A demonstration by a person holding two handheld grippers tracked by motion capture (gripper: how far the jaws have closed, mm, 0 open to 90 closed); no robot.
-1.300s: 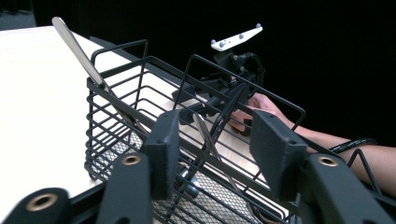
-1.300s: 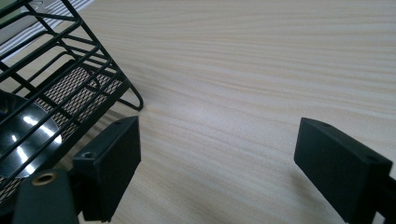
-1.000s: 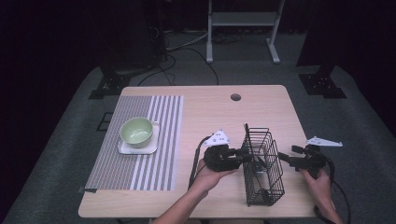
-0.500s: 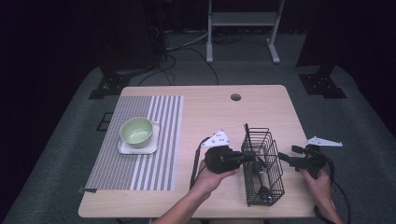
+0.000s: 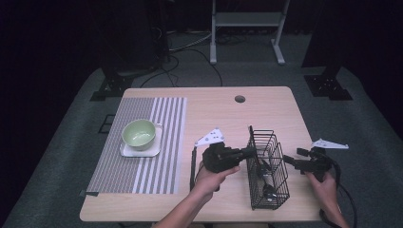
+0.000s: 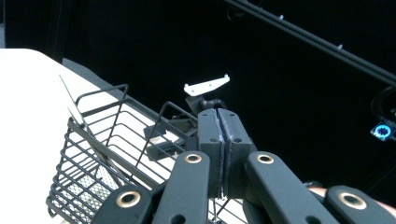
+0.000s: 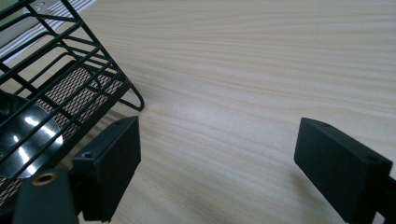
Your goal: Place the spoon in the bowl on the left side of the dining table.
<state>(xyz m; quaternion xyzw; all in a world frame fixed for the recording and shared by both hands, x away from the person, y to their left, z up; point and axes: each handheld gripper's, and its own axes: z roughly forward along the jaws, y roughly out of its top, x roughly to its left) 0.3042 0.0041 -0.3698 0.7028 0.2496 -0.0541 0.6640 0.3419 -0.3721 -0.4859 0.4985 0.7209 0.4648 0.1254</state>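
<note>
Overhead, the pale wooden surface [image 5: 214, 114] stands on grey carpet in a dark room, with a round cable hole [image 5: 240, 99] near its far edge and a white metal frame [image 5: 247, 19] on the floor beyond it. On the left lies a grey-and-white striped mat [image 5: 142, 152], and on it a white square plate [image 5: 140, 148] carries a light green bowl [image 5: 139, 133].

Toward the right front stands the black wire basket [image 5: 268, 168], tall and narrow, with open bar sides, a fine mesh floor and dark, shiny utensils inside. The left tongs [image 5: 252, 151] are clenched flat together with nothing between them, their tips at the basket's left rim. The right tongs [image 5: 289, 161] are released, spread wide just beside the basket's right side, over bare wood and not touching it.
</note>
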